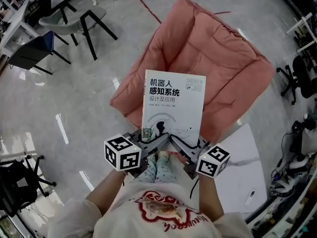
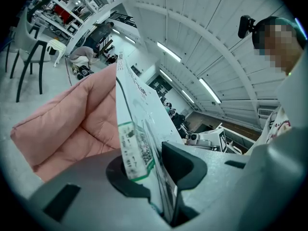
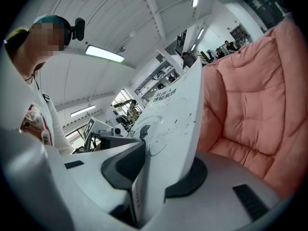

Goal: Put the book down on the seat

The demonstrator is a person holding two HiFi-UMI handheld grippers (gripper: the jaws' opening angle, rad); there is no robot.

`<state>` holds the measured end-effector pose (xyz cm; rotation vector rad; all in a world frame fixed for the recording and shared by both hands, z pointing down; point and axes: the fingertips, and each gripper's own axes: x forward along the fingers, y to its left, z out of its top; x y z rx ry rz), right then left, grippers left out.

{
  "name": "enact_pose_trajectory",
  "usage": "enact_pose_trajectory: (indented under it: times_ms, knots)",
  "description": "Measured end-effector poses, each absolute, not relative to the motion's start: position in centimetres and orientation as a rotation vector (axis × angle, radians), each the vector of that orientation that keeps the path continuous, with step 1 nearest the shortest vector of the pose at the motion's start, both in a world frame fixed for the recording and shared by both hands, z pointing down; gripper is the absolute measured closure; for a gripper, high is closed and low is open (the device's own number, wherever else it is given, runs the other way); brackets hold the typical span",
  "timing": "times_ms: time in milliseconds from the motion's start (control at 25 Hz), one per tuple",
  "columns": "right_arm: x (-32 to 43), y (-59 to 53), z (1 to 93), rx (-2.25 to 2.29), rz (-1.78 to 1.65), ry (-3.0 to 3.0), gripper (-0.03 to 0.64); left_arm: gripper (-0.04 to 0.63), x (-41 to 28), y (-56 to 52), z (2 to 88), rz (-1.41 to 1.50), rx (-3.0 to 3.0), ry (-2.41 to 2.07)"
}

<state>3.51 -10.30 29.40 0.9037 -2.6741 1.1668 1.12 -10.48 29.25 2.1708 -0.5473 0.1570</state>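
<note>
The seat (image 1: 218,58), a wide armchair padded in quilted pink fabric, is the biggest thing here. It looks soft and deeply cushioned, so anything laid on it should sink in slightly rather than skid.

The book (image 1: 173,103) is held in the air over the seat's near edge, not touching the cushion, with its white front cover facing up towards the person. It looks like a thin paperback with a smooth, glossy cover. I judge it to be light, a little bendy across its width, and slippery under hard pads. It is not fragile, though a corner could crease if it lands first.

The left gripper (image 1: 146,139) and the right gripper (image 1: 192,146) sit at the edge of the book farthest from the seat's back, one at each lower corner. The left gripper's fingers (image 2: 185,160) are clenched on the book, with one pad on the cover and the other behind it. The right gripper's fingers (image 3: 125,165) pinch the opposite corner in the same way.

This two-corner hold on the bottom edge suits a floppy book, because it keeps the pages closed and the cover flat. A single-corner hold would probably let it droop or twist.

A small green-bordered label (image 2: 132,148) sits on the cover right by the left gripper's pad.
</note>
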Motion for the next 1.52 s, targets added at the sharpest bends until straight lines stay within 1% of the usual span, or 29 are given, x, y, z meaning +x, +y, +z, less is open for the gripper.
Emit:
enact_pose_trajectory:
  times_ms: [320, 760, 1040, 1520]
  knots:
    - [3.4, -10.7, 35.5, 0.885, 1.264, -2.604, 0.497, 0.517, 1.0, -10.9, 35.3, 0.21, 2.101, -0.55]
    - [3.4, -10.5, 39.5, 0.884, 1.276, -2.569, 0.497, 0.517, 1.1, -10.6, 39.4, 0.224, 2.087, -0.564]
    - [3.0, -10.8, 44.0, 0.886, 1.314, -2.53, 0.497, 0.517, 0.7, -10.9, 43.9, 0.252, 2.064, -0.566]
    - [2.4, -11.2, 49.2, 0.889, 1.374, -2.471, 0.497, 0.517, 0.2, -11.3, 49.2, 0.277, 2.013, -0.555]
